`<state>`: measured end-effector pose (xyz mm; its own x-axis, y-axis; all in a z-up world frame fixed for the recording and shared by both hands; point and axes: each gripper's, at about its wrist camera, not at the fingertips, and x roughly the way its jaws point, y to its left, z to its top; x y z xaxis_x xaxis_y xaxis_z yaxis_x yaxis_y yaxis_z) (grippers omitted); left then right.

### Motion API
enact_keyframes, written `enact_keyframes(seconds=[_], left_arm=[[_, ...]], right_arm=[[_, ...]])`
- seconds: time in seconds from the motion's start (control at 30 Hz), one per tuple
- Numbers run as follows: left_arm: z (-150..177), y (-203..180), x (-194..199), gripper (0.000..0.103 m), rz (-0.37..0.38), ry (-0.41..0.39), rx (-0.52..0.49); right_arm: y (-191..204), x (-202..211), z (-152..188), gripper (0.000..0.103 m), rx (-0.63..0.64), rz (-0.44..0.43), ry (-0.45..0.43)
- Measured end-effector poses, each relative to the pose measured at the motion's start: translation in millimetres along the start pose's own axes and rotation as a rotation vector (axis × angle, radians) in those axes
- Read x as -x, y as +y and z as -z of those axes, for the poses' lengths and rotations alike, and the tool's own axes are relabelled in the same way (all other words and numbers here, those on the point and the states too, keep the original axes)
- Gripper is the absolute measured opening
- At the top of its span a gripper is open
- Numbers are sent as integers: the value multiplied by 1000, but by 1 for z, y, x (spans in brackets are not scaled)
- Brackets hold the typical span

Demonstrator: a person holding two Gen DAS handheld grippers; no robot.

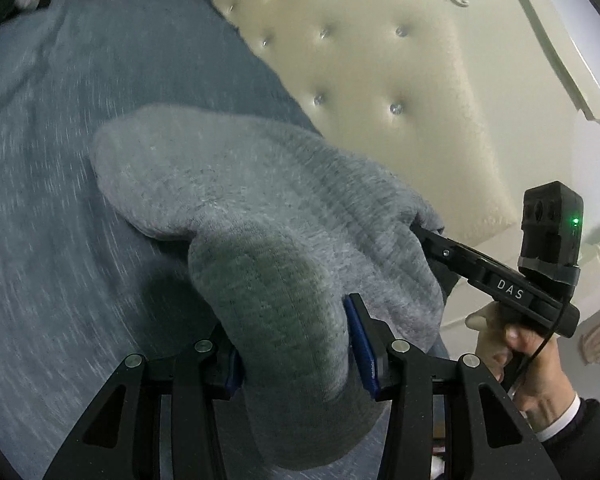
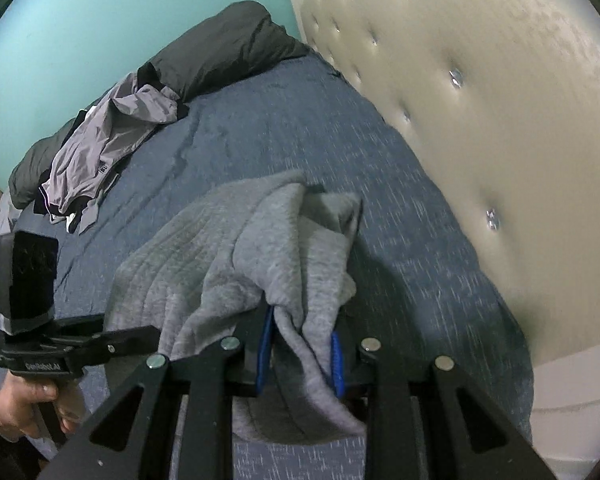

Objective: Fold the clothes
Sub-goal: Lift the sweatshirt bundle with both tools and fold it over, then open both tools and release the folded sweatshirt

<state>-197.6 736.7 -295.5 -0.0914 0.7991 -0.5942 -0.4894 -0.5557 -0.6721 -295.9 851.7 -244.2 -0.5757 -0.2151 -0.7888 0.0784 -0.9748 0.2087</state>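
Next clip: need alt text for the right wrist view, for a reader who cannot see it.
The right tongs grip a bunched grey garment over a blue bedspread, while the left tongs hold its other end. A cream tufted headboard stands at right; a pile of grey and black clothes lies farther back.

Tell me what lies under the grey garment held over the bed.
Under the grey garment shows the blue bedspread, bare around it. Both tongs, left and right, grip it. Whatever lies directly beneath the cloth is covered.
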Motion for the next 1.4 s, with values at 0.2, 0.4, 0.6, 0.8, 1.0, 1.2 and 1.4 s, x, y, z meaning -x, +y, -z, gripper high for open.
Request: enact_keyframes(seconds=[0.2, 0.4, 0.6, 0.8, 1.0, 1.2, 1.4], left_arm=[[17, 18, -7, 48, 17, 39, 98], [29, 28, -8, 48, 46, 61, 180], [32, 29, -5, 48, 40, 82, 193], [44, 48, -2, 49, 65, 120, 258], [31, 45, 17, 50, 66, 94, 218], [23, 25, 44, 50, 57, 25, 67], [22, 20, 23, 49, 10, 37, -6]], right_arm=[[-7, -13, 16, 23, -39, -2, 83], [-18, -19, 26, 23, -110, -24, 124], [-21, -24, 29, 24, -125, -35, 188], [-35, -28, 45, 31, -162, -43, 210], [-42, -11, 51, 31, -161, -2, 182], [-30, 26, 50, 31, -109, 12, 36], [-9, 12, 50, 16, -61, -3, -7]])
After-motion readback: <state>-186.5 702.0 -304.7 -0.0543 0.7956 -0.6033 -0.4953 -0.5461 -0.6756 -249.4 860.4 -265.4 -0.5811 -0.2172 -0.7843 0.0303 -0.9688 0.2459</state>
